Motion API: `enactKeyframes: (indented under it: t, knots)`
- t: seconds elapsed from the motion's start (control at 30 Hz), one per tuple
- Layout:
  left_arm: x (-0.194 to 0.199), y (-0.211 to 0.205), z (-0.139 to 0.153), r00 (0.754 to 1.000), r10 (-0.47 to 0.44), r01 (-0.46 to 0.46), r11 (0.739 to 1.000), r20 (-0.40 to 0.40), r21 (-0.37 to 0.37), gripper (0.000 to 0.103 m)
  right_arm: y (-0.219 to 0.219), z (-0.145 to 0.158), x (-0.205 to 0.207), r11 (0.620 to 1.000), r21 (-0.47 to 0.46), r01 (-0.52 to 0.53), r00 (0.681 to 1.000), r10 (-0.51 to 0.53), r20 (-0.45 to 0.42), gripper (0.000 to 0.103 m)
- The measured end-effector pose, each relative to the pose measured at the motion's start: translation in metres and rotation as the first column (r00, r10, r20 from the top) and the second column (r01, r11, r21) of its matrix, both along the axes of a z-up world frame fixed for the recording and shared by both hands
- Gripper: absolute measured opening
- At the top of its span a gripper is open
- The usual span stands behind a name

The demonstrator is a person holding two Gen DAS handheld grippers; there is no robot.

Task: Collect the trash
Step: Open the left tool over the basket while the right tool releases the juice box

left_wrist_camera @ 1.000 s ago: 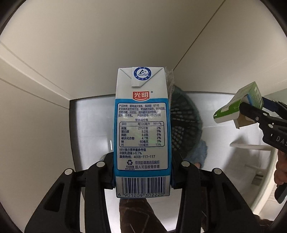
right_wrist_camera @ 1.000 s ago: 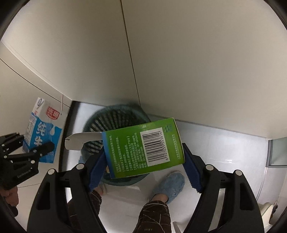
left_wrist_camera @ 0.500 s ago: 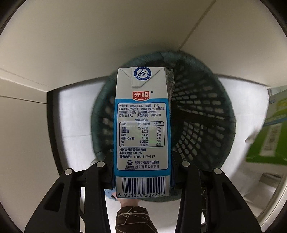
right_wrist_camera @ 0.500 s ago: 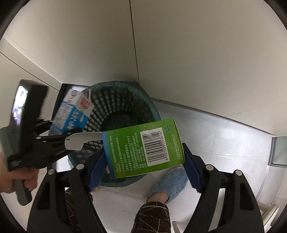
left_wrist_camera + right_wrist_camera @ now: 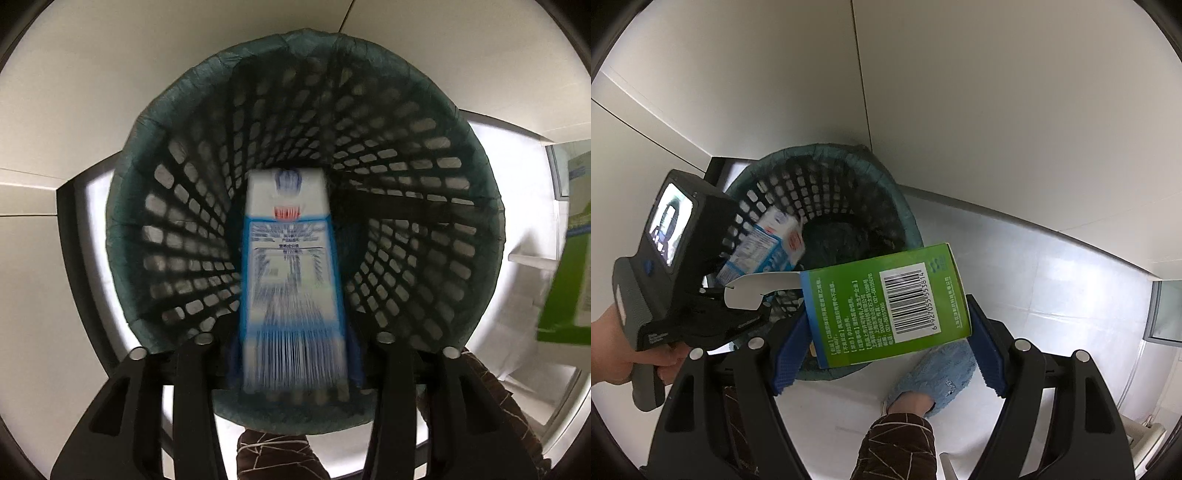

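A blue-and-white milk carton is blurred with motion, falling away from my left gripper into the dark green mesh trash basket. The left jaws stand apart with gaps on both sides of the carton, so this gripper is open. In the right wrist view the carton is inside the basket mouth, beyond the left gripper. My right gripper is shut on a green box with a barcode and an open white flap, held over the basket's near rim. The green box shows at the right edge.
The basket stands on a white tiled floor in a corner of pale walls. The person's leg in brown trousers and a blue slipper are just right of the basket. A glass panel edge is at far right.
The left gripper moved over the basket mouth, opened, and let go of the milk carton, which now drops in. The right gripper with the green box came closer to the basket.
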State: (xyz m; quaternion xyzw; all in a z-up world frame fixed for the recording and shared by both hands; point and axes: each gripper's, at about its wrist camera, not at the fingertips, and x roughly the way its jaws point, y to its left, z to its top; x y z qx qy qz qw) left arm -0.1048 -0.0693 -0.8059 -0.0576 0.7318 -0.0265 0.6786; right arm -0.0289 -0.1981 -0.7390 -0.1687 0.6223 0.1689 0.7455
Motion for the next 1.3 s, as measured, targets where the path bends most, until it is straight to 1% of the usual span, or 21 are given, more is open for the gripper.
enactKeyframes:
  t: [0.03,0.2,0.27,0.3,0.33,0.43,0.5,0.57,0.7,0.8,1.07,1.17,1.3]
  knots:
    - [-0.001,0.002,0.003,1.0,0.001,-0.001,1.0,0.008,-0.001,0.056,0.0,-0.001,0.0,1.0,0.0,0.005,1.0,-0.005,0.0,0.074]
    - [-0.007,0.019,0.027,0.999,0.019,-0.02,1.0,0.047,0.017,0.068,0.002,0.002,-0.001,1.0,0.003,0.013,1.0,-0.013,0.001,0.074]
    - [-0.008,0.028,0.042,0.997,0.035,-0.036,0.999,0.07,0.018,0.075,0.003,0.004,-0.002,1.0,0.006,0.008,1.0,-0.008,0.003,0.074]
    - [-0.01,0.033,0.05,0.996,0.041,-0.043,0.999,0.083,0.022,0.08,0.005,0.005,-0.003,1.0,0.008,0.004,1.0,-0.004,0.004,0.074]
    - [-0.013,0.034,0.055,0.995,0.045,-0.047,0.999,0.094,0.022,0.085,0.007,0.004,-0.003,1.0,0.01,0.0,1.0,0.0,0.004,0.074]
    - [-0.02,0.044,0.065,0.993,0.046,-0.05,0.998,0.109,0.033,0.093,0.014,0.003,-0.003,1.0,0.014,-0.021,1.0,0.021,0.009,0.074]
    - [-0.024,0.053,0.072,0.992,0.061,-0.065,0.997,0.109,0.029,0.095,0.021,0.0,-0.003,0.999,0.016,-0.033,0.999,0.033,0.01,0.074]
    - [-0.026,0.059,0.072,0.99,0.081,-0.085,0.996,0.113,0.028,0.097,0.028,-0.004,-0.001,0.999,0.016,-0.045,0.999,0.045,0.011,0.074]
    - [-0.03,0.069,0.072,0.991,0.095,-0.097,0.995,0.097,0.015,0.097,0.044,-0.015,0.002,0.997,0.011,-0.071,0.997,0.071,0.014,0.074]
    - [-0.031,0.075,0.071,0.99,0.099,-0.101,0.995,0.101,0.016,0.097,0.054,-0.023,0.005,0.996,0.009,-0.084,0.996,0.084,0.013,0.074]
    - [-0.03,0.088,0.068,0.984,0.134,-0.138,0.99,0.114,0.031,0.097,0.065,-0.032,0.008,0.998,0.016,-0.057,0.998,0.057,0.007,0.074]
    - [-0.029,0.09,0.069,0.983,0.14,-0.144,0.989,0.119,0.032,0.097,0.067,-0.031,0.006,0.998,0.017,-0.064,0.998,0.064,0.01,0.076]
    - [-0.028,0.089,0.07,0.983,0.138,-0.143,0.989,0.12,0.035,0.097,0.067,-0.029,0.002,0.998,0.023,-0.06,0.998,0.06,0.011,0.085]
